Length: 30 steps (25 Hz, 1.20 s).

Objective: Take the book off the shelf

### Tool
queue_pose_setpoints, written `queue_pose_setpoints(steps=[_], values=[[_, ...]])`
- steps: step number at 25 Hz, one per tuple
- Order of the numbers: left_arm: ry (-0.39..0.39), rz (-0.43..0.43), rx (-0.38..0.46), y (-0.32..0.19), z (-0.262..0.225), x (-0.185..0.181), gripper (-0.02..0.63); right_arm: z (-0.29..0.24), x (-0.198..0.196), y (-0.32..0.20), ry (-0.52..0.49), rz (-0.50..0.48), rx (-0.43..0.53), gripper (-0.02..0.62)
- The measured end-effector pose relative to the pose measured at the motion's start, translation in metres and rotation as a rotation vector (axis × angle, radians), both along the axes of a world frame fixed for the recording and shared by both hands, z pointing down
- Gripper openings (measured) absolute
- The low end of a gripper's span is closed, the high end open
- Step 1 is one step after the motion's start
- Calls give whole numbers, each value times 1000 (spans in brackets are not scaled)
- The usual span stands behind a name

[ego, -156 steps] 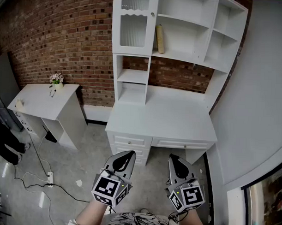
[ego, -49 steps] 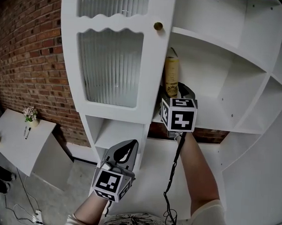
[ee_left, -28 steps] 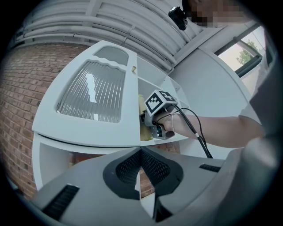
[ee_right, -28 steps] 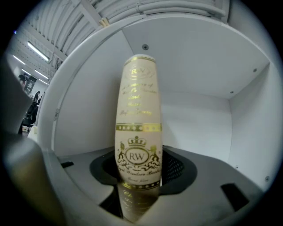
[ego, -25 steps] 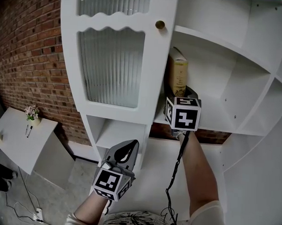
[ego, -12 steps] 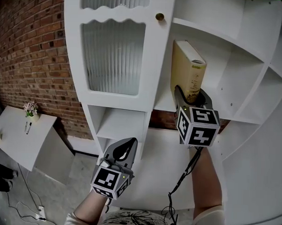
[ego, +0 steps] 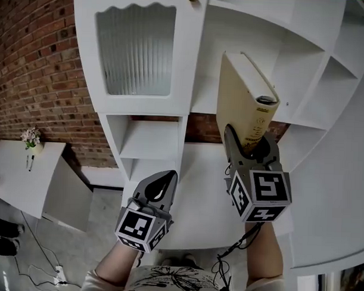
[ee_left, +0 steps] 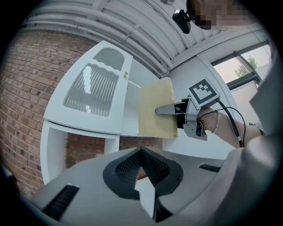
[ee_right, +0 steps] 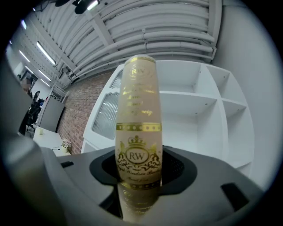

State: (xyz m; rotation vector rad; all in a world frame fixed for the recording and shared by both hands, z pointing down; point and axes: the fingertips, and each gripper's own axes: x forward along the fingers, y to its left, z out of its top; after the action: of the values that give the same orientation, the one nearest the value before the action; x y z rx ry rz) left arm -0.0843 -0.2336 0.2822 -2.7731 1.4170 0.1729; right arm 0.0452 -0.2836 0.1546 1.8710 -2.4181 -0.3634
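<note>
Fingers of your right gripper (ego: 251, 143) clamped the book (ego: 240, 102), already off the shelf (ego: 302, 120) at 12 o'clock; your left gripper (ego: 162, 188) was closed, empty.

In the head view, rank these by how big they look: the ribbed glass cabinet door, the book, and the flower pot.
1. Ribbed glass door, cut off at the top.
2. Book, nearer the camera, so it looks enlarged.
3. Flower pot, far off and tiny.
</note>
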Motion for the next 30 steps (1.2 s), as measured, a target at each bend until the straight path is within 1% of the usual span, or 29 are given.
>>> queue_pose_setpoints(steps=[7, 11, 15, 18, 21, 25, 30], values=[[-20, 40, -32, 26, 24, 4, 12, 76, 24, 40, -8, 57, -101, 212], [-12, 15, -43, 33, 30, 0, 12, 123, 37, 51, -34, 71, -171, 212], [0, -14, -66, 32, 43, 6, 12, 173, 58, 51, -54, 70, -256, 212], [19, -34, -89, 33, 58, 14, 12, 205, 74, 54, -81, 67, -288, 212], [22, -45, -122, 39, 81, 27, 12, 233, 86, 63, -115, 49, -301, 212], [11, -60, -154, 44, 105, 36, 12, 269, 105, 67, -72, 71, -334, 212], [18, -108, -202, 44, 131, 35, 12, 319, 129, 71, -52, 92, -422, 213]])
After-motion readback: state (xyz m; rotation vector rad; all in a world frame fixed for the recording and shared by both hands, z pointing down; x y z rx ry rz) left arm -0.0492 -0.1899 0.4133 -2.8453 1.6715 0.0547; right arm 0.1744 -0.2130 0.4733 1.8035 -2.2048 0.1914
